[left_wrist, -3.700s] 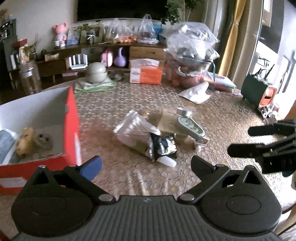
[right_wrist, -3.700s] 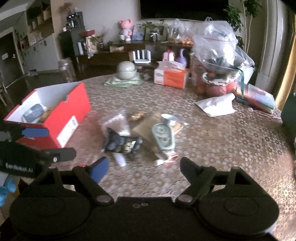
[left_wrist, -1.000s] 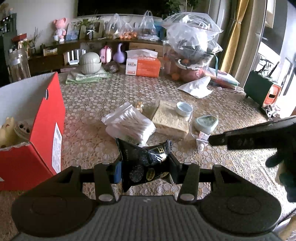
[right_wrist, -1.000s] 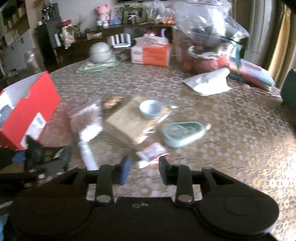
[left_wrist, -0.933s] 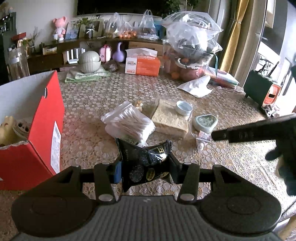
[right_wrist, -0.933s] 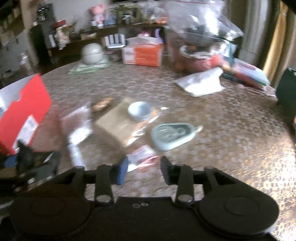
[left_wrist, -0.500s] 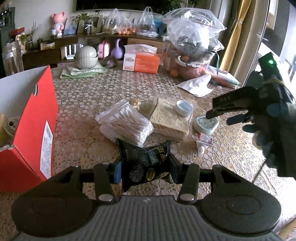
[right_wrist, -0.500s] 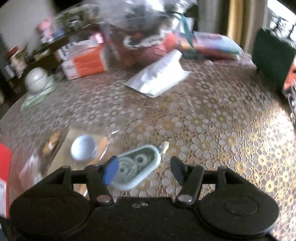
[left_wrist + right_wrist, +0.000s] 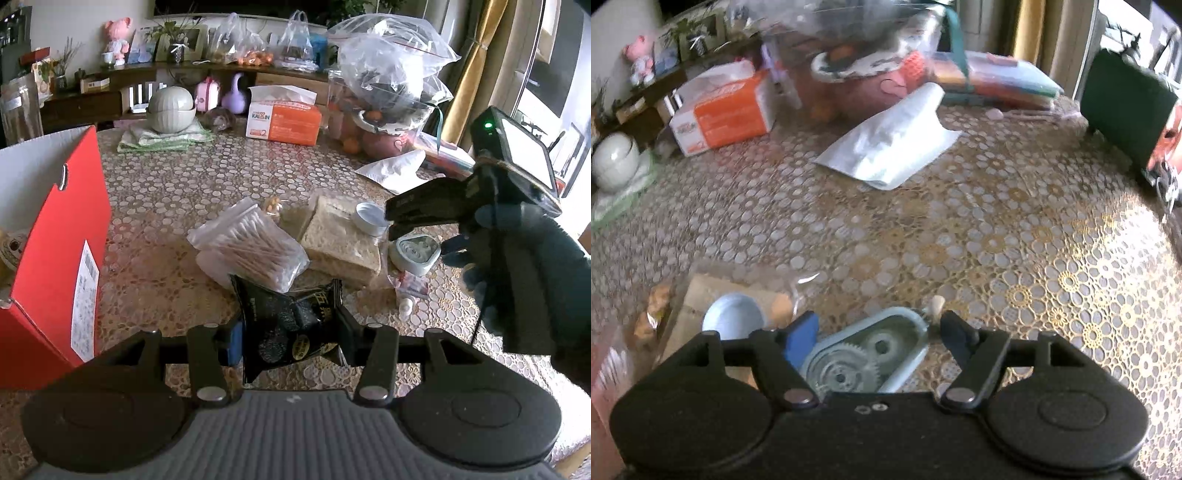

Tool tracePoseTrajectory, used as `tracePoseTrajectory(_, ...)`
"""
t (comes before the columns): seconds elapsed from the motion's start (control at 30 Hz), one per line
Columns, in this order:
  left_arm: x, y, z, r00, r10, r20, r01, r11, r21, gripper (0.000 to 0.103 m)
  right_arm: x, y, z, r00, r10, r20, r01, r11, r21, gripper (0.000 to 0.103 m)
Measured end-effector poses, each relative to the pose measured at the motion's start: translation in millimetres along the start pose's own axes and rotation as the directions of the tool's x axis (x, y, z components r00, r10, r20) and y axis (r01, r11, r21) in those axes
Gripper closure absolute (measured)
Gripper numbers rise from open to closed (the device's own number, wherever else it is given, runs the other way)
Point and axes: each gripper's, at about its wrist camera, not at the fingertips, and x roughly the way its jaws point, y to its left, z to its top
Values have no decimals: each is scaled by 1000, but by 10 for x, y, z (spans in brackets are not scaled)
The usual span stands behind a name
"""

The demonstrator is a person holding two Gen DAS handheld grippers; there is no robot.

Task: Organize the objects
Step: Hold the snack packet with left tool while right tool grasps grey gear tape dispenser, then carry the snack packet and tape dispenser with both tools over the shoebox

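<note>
My left gripper [image 9: 290, 332] is shut on a black snack packet [image 9: 288, 325] and holds it above the table, right of the red box [image 9: 55, 258]. My right gripper [image 9: 877, 332] is open, its fingers on either side of a pale green correction-tape dispenser [image 9: 864, 358] lying on the table; the dispenser also shows in the left wrist view [image 9: 415, 251], under the right gripper [image 9: 413, 218]. A cotton-swab bag [image 9: 251, 243], a tan sponge pack [image 9: 341, 240] and a small round tin [image 9: 369, 218] lie in the middle.
An orange tissue box [image 9: 282, 120], a white pouch [image 9: 890, 144], bagged fruit [image 9: 384, 92] and a grey-green pot on cloths [image 9: 171, 107] stand at the back. A small pink sachet and tube [image 9: 410, 291] lie near the dispenser. A dark green case [image 9: 1123, 110] sits at the right.
My right gripper has moved down and forward over the correction-tape dispenser and opened wider around it. My left gripper still holds the black packet, nearly still.
</note>
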Motion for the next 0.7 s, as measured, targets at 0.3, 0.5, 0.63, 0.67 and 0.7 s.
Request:
tracePoseTrajectory(0.3,14,20,-10,1000,-4,-3,4,1000,-10,55,-176,-104,-289,999,45,31,-41,992,-121,31)
tracePoseTrajectory(0.5,6,39,-13,1000,-7,-5,7,1000,-22,55,-330,-259,-445,994,96,52,-84,978,-193,52)
tracePoseTrajectory(0.63,-5,35,13,1000,-14,-5,14,999,-33,55,-358,-306,-450,992,116,42,-106,974,-199,52)
tracePoseTrajectory(0.67,-16,31,21,1000,-18,-5,17,999,-36,55,-379,-314,-456,992,122,44,-110,973,-201,52)
tracePoseTrajectory(0.7,-27,31,29,1000,-23,-6,23,999,-39,55,-419,-322,-459,991,128,50,-115,972,-203,52)
